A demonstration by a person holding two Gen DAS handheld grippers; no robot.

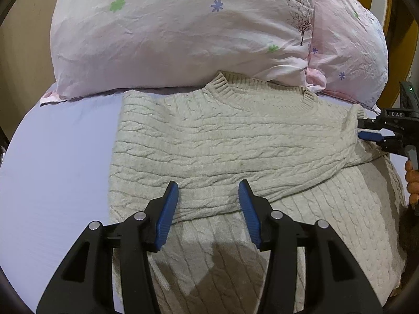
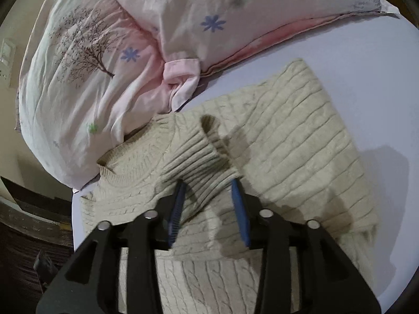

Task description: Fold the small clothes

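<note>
A cream cable-knit sweater point(image 1: 235, 136) lies partly folded on a lavender bedsheet point(image 1: 57, 157), just ahead of the left gripper point(image 1: 208, 191), whose jaws stand wide apart over the knit. The right gripper point(image 2: 208, 185) straddles a ribbed sleeve cuff point(image 2: 199, 157), fingers spread, not yet pinching. The knit looks soft, thick and floppy (best taken at cuff or hem, likely). Beyond both grippers, floral pink pillows point(image 1: 170, 31) crowd the headboard.

I count one beige cable-knit sweater point(image 1: 235, 141), two pale pink floral pillows point(image 1: 178, 31) point(image 1: 348, 52), one lavender bed sheet point(image 1: 60, 157), and two black blue-padded tools point(image 1: 208, 191) point(image 2: 208, 185).
</note>
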